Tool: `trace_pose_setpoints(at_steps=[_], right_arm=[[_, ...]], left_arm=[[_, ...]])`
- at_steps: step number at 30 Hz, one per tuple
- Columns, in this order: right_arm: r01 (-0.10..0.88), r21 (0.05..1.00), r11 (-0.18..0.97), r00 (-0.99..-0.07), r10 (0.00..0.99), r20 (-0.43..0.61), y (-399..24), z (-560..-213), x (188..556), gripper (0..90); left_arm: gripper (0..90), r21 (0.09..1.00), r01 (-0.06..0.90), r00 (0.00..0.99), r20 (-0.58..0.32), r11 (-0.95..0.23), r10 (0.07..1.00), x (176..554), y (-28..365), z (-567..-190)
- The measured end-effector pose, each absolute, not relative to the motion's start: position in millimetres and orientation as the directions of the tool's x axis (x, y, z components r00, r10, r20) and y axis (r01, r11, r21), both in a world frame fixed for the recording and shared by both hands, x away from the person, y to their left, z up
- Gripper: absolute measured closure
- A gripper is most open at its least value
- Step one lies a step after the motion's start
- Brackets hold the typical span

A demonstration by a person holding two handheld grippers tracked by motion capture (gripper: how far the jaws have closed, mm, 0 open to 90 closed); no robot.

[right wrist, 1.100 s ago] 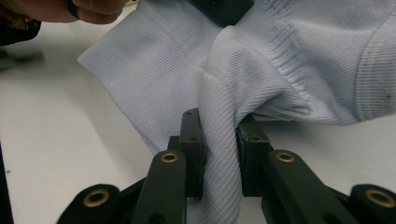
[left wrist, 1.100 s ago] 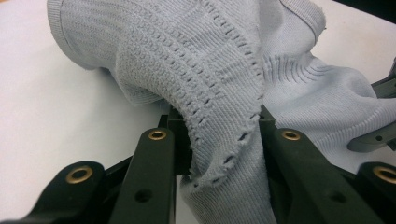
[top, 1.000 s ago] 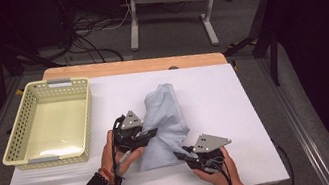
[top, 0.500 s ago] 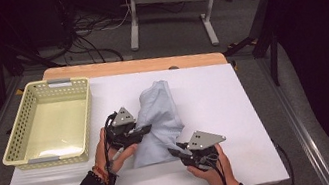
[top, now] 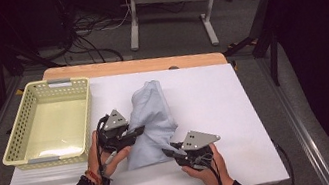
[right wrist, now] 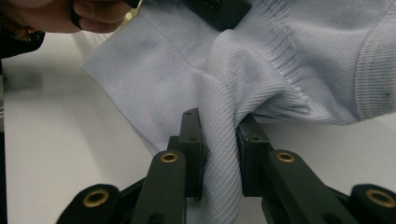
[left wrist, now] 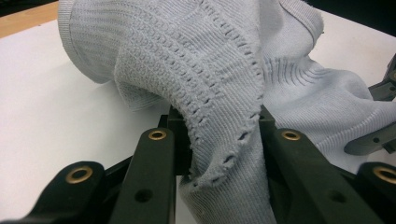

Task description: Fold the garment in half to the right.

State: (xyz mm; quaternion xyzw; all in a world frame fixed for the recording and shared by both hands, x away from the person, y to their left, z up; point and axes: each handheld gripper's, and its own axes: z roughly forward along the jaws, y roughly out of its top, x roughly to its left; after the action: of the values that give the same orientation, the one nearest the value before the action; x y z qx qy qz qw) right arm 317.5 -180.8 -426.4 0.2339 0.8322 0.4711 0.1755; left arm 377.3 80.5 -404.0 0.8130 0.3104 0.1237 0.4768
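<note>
Dim room; grey floor, tangled black cables, white-legged desk frame behind wooden table edge

White table bright, evenly lit from overhead; surroundings dark. High view soft, low-res. Gripper views' near jaws blurred.

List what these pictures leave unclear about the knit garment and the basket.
- Garment type: the pale blue knit garment is bunched up in the high view, so its shape is hidden.
- Its underside: pressed against the white table.
- Basket contents: something pale and glossy inside, too small and blurred to identify.
- Left gripper pads: covered by cloth in the left gripper view.
</note>
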Motion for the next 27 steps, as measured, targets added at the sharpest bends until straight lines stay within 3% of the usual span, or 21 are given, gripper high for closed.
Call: trace_pose_setpoints(at_steps=[27], right_arm=[[0.17, 0.867, 0.469, -0.873, 0.48, -0.089, -155, -428, 325, 76.2]], left_arm=[[70.9, 0.852, 0.397, 0.733, -0.07, -0.341, 0.677, 365, 107, -401]])
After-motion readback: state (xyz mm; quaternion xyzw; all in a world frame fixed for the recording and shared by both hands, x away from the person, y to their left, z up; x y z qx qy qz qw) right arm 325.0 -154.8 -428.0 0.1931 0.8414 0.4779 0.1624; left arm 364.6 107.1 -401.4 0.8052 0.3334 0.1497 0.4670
